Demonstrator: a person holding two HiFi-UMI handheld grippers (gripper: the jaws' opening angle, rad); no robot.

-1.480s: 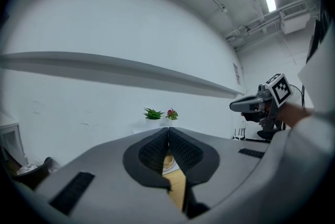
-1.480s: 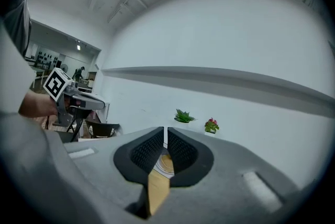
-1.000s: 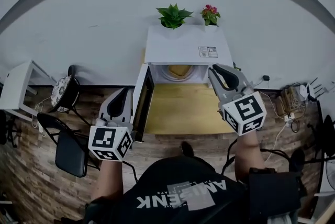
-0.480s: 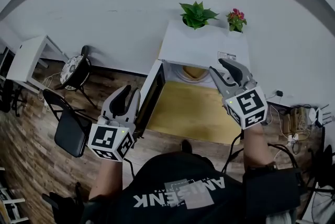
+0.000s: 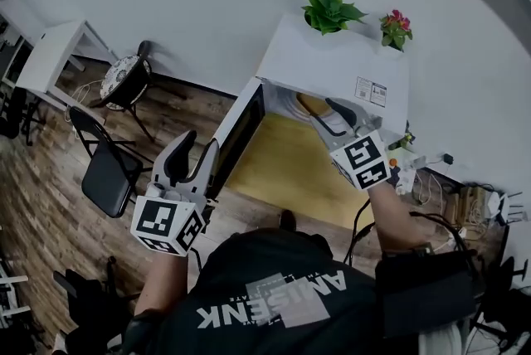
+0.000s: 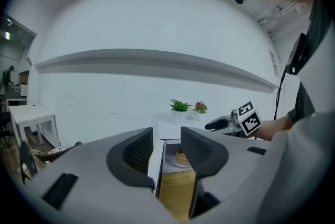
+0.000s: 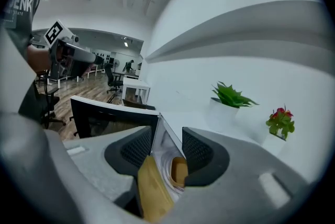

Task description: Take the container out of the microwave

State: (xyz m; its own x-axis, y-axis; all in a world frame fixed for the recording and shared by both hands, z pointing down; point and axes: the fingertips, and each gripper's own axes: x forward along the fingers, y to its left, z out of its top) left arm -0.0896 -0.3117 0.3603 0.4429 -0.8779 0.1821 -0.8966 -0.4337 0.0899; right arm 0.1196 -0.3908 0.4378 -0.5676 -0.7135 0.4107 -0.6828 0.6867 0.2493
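Our right gripper (image 5: 323,109) is the nearer. The container (image 5: 310,103) sits inside the microwave (image 5: 332,63), at twelve o'clock just beyond jaws that are opening on nothing. Our left gripper (image 5: 199,142), also opening and gripping nothing, hangs by the door (image 5: 236,138). Only the right gripper view shows the container's side.

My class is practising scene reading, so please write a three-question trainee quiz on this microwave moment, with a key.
1. True or false: the door of the microwave is shut.
2. What stands on the microwave? A) a leafy plant and a flowering plant B) a kettle C) a clock
3. Where is the container?
Key: 1 false, it stands open; 2 A; 3 inside the microwave.
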